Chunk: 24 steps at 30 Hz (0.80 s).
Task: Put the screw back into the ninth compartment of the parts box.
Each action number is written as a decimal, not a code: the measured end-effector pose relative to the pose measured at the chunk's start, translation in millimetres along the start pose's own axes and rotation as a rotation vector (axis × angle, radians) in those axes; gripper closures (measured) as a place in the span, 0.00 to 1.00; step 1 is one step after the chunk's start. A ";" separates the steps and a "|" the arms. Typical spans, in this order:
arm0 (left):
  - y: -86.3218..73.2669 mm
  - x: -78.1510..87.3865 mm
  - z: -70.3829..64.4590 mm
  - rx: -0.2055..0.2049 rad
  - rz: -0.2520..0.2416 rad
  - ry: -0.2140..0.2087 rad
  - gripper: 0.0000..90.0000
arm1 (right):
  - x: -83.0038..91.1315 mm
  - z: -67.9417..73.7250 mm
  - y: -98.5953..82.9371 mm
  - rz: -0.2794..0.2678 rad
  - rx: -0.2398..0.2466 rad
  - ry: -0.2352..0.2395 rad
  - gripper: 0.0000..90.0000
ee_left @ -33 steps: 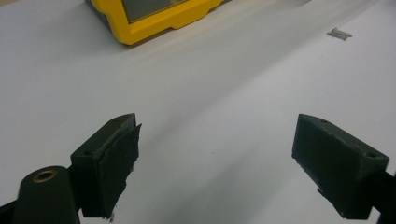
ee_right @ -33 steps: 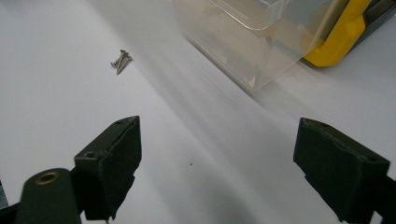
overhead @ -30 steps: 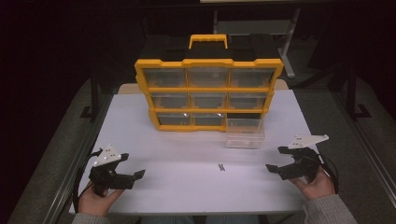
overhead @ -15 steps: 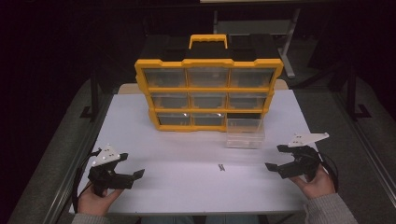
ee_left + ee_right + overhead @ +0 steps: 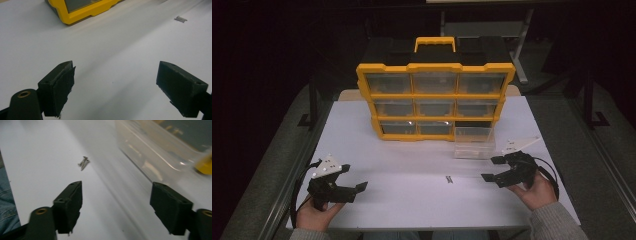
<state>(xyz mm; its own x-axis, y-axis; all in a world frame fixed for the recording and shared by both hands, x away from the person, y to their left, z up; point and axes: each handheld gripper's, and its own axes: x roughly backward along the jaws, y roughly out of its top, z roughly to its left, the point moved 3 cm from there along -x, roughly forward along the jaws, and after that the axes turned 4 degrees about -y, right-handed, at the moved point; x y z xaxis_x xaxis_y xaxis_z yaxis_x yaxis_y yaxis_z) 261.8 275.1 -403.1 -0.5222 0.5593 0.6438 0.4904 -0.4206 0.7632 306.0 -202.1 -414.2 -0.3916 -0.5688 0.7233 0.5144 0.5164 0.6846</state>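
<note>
With both the left gripper (image 5: 361, 189) and right gripper (image 5: 493, 169) wide open and empty, the tiny screws (image 5: 448, 178) lying near mid-table, left of the clear drawer (image 5: 473, 142), could skid off the smooth table (image 5: 412, 200) if nudged

No text, label, brand, number or sign is showing legibly anywhere. The yellow organizer case (image 5: 435, 100) is showing plain frame and clear drawer fronts, the pulled-out clear drawer (image 5: 474, 141) is bearing no marking, and the white desk (image 5: 412, 195) is lying blank.
</note>
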 end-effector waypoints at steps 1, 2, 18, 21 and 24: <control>0.1 -0.4 -0.4 0.008 -0.006 -0.001 0.16 | -3.1 1.9 2.4 0.016 -0.002 0.005 0.31; -0.1 -0.2 -0.4 0.009 -0.001 -0.001 0.16 | -6.5 3.7 4.8 0.031 -0.003 0.010 0.33; 1.6 2.2 -0.5 0.002 -0.016 0.004 0.16 | -46.6 25.8 35.6 0.141 0.067 0.062 0.60; 1.7 2.5 -0.9 0.008 -0.028 0.005 0.16 | -56.0 28.4 39.3 0.157 0.076 0.061 0.66; 2.2 4.1 0.2 -0.004 -0.026 0.007 0.16 | -65.0 33.6 41.2 0.181 0.071 0.070 0.71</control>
<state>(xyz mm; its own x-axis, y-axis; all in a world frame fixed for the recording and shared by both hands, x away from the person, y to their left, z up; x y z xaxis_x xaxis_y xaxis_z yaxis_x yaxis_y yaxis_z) 260.8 276.6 -398.8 -0.5397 0.5646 0.6244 0.4742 -0.4090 0.7797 327.0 -122.3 -429.9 -0.2426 -0.5043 0.8288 0.5152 0.6569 0.5505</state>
